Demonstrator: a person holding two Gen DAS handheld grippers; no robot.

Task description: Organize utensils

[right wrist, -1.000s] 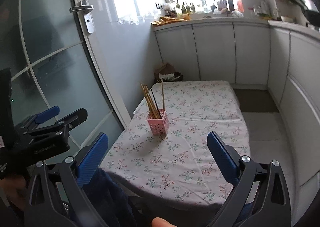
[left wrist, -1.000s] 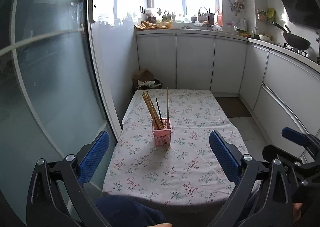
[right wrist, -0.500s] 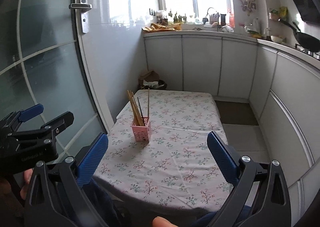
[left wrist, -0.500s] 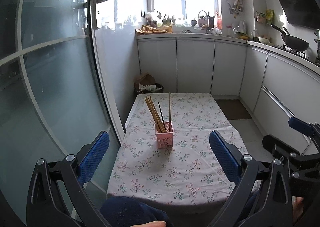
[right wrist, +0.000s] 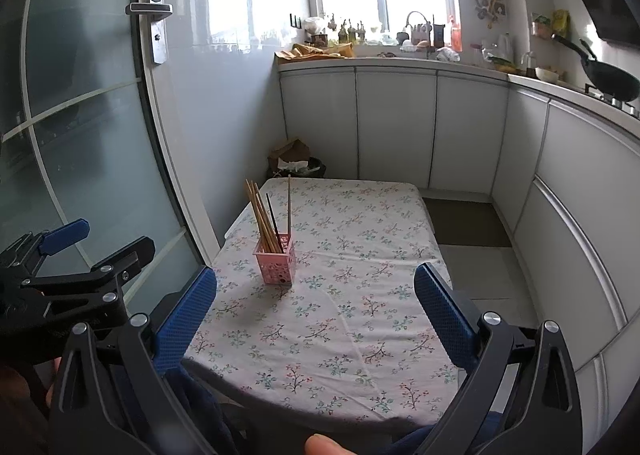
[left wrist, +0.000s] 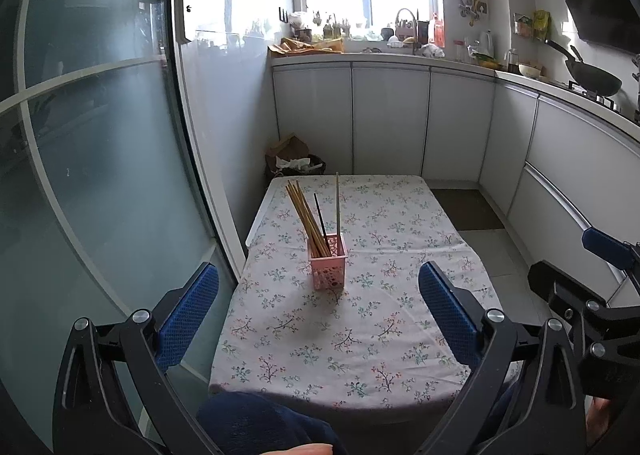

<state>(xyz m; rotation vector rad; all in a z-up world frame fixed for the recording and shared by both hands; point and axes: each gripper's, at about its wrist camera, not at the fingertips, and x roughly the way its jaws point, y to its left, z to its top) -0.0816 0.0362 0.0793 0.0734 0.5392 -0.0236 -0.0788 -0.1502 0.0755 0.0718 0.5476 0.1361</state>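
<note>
A white cloth printed with small sprigs in green, pink and dark grey covers the worktop (left wrist: 360, 319). On it stands a pink perforated holder (left wrist: 327, 266) with tan wooden chopsticks (left wrist: 304, 215), one black chopstick (left wrist: 320, 215) and a paler one (left wrist: 337, 203). Each black-framed gripper, left (left wrist: 318, 315) and right (right wrist: 314, 315), has blue textured pads (left wrist: 188, 315); the cabinets (left wrist: 392, 115) are pale grey-white.

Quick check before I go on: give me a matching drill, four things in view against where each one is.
Things:
1. chopsticks
2. pink basket
3. wok
4. left gripper

Places:
A. on the stove, far right
B. on the floral tablecloth
C. open, above the table's near edge
D. standing in the basket

Pairs: 1-D, 2-B, 3-A, 4-C
</note>
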